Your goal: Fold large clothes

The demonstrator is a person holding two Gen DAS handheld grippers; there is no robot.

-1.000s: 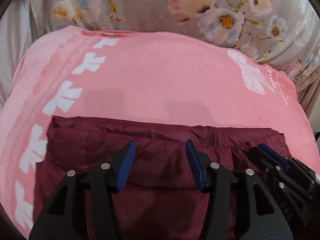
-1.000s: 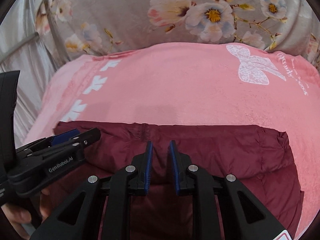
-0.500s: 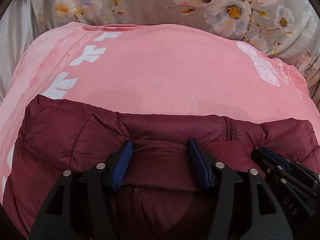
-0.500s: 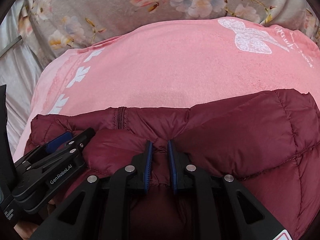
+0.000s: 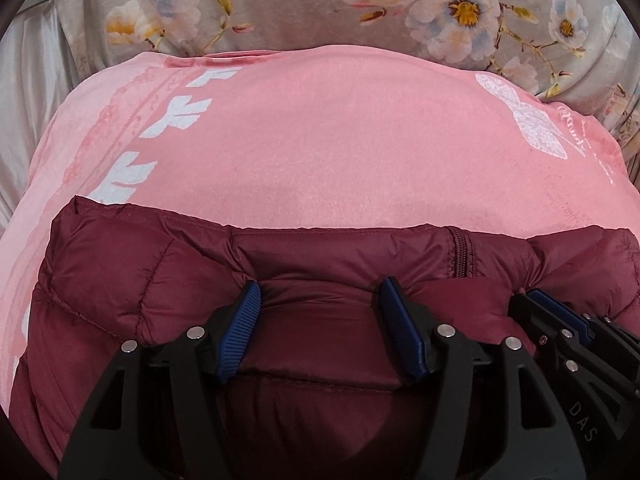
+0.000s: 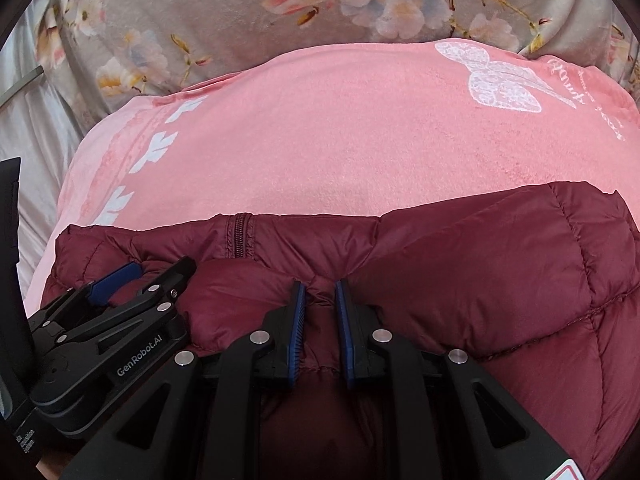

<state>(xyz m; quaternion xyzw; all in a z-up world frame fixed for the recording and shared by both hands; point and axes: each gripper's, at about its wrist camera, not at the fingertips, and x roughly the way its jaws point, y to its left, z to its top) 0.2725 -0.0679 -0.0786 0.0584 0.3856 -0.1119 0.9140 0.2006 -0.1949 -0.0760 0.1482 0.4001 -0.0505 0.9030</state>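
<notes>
Maroon puffer jacket (image 5: 132, 272) lies on pink blanket (image 5: 340, 152), near edge, long axis left-right. Left gripper (image 5: 320, 312) wide, straddling jacket's folded hem. Right gripper (image 6: 320, 312) narrow, pinching jacket fabric beside zipper (image 6: 240, 236). Both grippers equally near.

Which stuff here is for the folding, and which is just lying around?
For the folding:
- puffy maroon jacket
- left tongs, open around a fold
- right tongs, pinching the jacket

Just lying there:
- pink blanket
- flowery grey bedding
</notes>
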